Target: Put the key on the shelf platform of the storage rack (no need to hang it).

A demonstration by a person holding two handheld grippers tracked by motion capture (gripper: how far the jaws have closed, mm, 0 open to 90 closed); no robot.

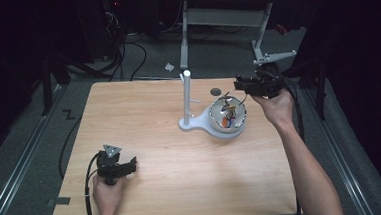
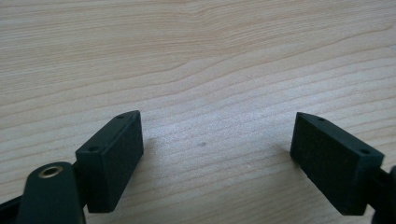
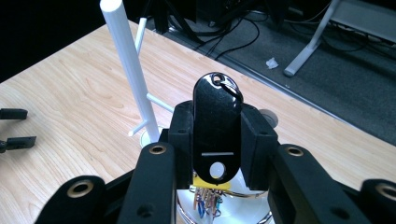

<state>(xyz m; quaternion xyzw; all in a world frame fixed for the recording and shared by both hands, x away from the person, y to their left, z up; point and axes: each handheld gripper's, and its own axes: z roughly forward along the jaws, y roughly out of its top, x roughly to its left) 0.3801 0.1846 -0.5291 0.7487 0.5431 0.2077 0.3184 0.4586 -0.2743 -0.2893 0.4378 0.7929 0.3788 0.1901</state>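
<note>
A: Black glossy plastic, oval, that's the key fob [image 3: 217, 125]. Metal split ring through the hole at its top end, a round hole and a slot near the bottom. It stands upright.

B: Held by?

A: Right claw [image 3: 217, 140], pressed together on the fob's two flat sides. In the high view that right claw [image 1: 245, 86] hangs just over the far right rim of the bowl [image 1: 239, 118], at the far right of the desk [image 1: 155, 134].

B: Bowl material?

A: Shiny metal, round, mirror-like inside. Small bits lie in it, orange and yellow among them, too small to name. It sits on the round end of a white plastic stand base.

B: Stand shape?

A: White post [image 3: 130, 70], smooth and round, upright, with thin pegs sticking out low down. Just left of the bowl.

B: Left claw?

A: Left claw [image 2: 217, 144] stands apart, nothing between its matte black blocky pads, low over bare wood. It's at the near left of the desk, well apart from the bowl; a grey three-cornered plate sits on top.

B: Desk surface?

A: Pale wood grain, rounded corners, smooth. Dark grommet [image 1: 216, 91] just beyond the bowl.
</note>
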